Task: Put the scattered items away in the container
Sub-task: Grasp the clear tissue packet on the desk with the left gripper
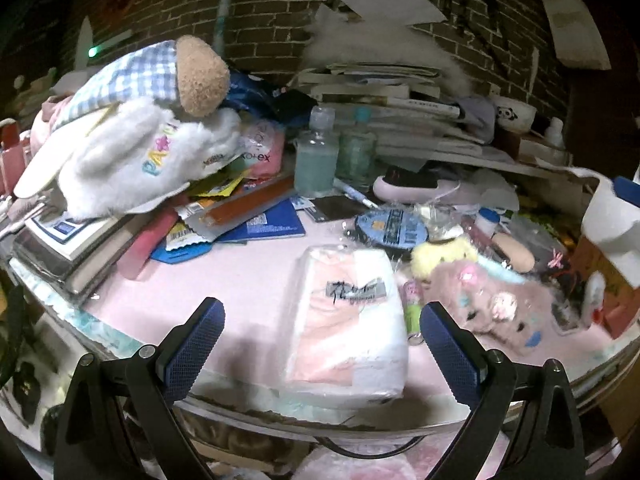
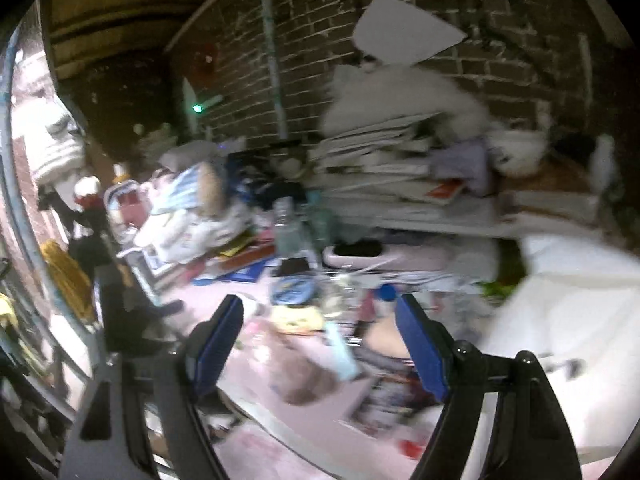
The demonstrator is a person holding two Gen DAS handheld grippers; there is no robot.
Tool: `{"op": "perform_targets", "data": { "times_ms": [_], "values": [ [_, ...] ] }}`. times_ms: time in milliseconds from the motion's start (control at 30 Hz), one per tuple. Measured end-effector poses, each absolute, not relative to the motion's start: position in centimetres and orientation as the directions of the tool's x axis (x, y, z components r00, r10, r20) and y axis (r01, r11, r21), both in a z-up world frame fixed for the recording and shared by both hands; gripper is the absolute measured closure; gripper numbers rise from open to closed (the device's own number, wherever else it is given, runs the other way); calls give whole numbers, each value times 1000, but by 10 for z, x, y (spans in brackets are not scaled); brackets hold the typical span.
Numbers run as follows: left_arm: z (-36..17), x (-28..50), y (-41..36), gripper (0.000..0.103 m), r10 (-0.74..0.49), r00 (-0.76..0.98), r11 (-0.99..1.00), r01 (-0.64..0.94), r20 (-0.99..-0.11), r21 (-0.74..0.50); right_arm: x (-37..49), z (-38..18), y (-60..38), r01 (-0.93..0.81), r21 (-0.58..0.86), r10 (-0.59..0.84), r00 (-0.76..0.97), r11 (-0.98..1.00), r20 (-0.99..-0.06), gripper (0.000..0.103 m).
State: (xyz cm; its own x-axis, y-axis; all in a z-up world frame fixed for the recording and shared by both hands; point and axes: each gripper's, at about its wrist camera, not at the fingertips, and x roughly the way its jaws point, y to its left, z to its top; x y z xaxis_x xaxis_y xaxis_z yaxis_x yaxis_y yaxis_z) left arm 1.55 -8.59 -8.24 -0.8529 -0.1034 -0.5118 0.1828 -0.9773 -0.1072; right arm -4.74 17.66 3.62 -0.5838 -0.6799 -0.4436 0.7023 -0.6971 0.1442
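A pink and white tissue pack (image 1: 348, 320) in clear wrap lies near the front edge of the pink table (image 1: 248, 280). My left gripper (image 1: 320, 320) is open, its blue pads on either side of the pack's near end, not touching it. A pink fuzzy plush (image 1: 492, 300) and a yellow plush (image 1: 440, 252) lie right of the pack. My right gripper (image 2: 320, 320) is open and empty above the blurred plush (image 2: 300, 372) and small items. A white container (image 2: 560, 320) stands at the right, also at the right edge of the left wrist view (image 1: 612, 224).
A white cap with plush toys (image 1: 136, 152) sits on books at the left. Two clear bottles (image 1: 320, 156) stand mid-table. A stack of books and papers (image 1: 400, 112) lines the brick wall. A blue round lid (image 1: 392, 228) and blue notebooks (image 1: 264, 224) lie nearby.
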Motion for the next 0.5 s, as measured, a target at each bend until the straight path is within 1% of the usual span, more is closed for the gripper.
{"op": "perform_targets", "data": {
  "times_ms": [100, 200, 367, 433, 500],
  "values": [
    [-88, 13, -82, 5, -93, -862, -983, 160, -498, -94, -52, 10, 153, 707, 166, -686, -556, -687, -469, 27],
    [-91, 10, -80, 5, -107, -865, -985, 161, -490, -68, -59, -12, 143, 690, 185, -674, -552, -700, -491, 27],
    [-93, 5, -88, 6, -72, -872, -983, 145, -484, -115, -74, -32, 142, 650, 193, -642, -576, -735, -505, 27],
    [-94, 4, -90, 9, -62, -876, -981, 143, -479, -133, -78, -36, 146, 636, 194, -631, -586, -747, -509, 27],
    [-94, 5, -91, 20, -54, -880, -980, 137, -472, -142, -82, -38, 152, 618, 194, -618, -602, -762, -506, 27]
  ]
}}
